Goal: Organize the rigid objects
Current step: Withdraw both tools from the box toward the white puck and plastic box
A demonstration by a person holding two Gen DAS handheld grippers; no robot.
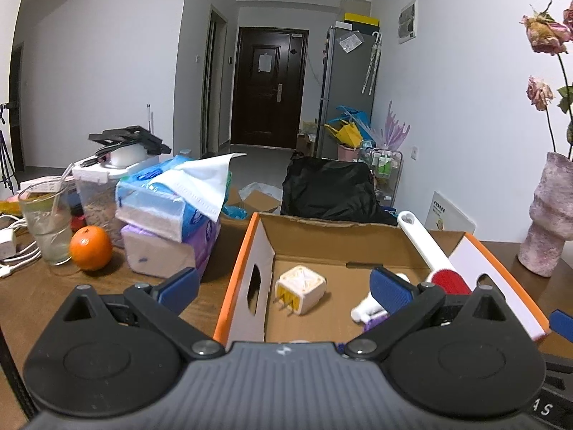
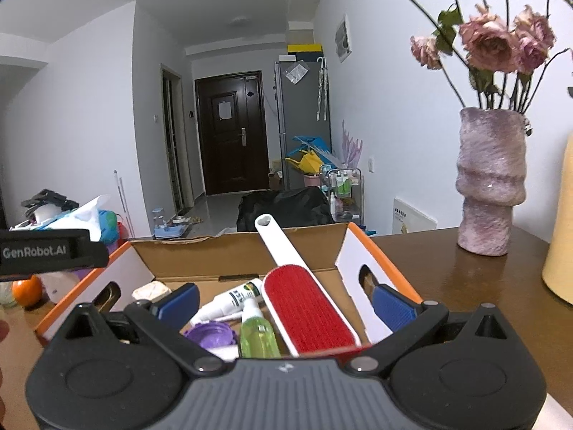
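An orange-edged cardboard box [image 1: 247, 247] [image 2: 361, 247] stands on the brown table. Inside lie a white plug adapter [image 1: 300, 287] [image 2: 152, 290], a white tube [image 2: 229, 302], a green spray bottle [image 2: 258, 333], a purple lid [image 2: 211, 335] and a red lint brush [image 2: 308, 313] whose white handle [image 1: 424, 242] leans over the far rim. My left gripper [image 1: 286, 286] hangs open above the box's near left side, empty. Over the box's near right side, my right gripper [image 2: 284, 301] is open too, the brush lying below between its fingers.
Left of the box sit stacked tissue packs [image 1: 172, 215], an orange [image 1: 90, 248], a glass with a straw [image 1: 46, 225] and white cables [image 1: 10, 251]. A pink vase of dried roses [image 2: 490, 182] stands on the table to the right. A yellow object [image 2: 560, 236] is at far right.
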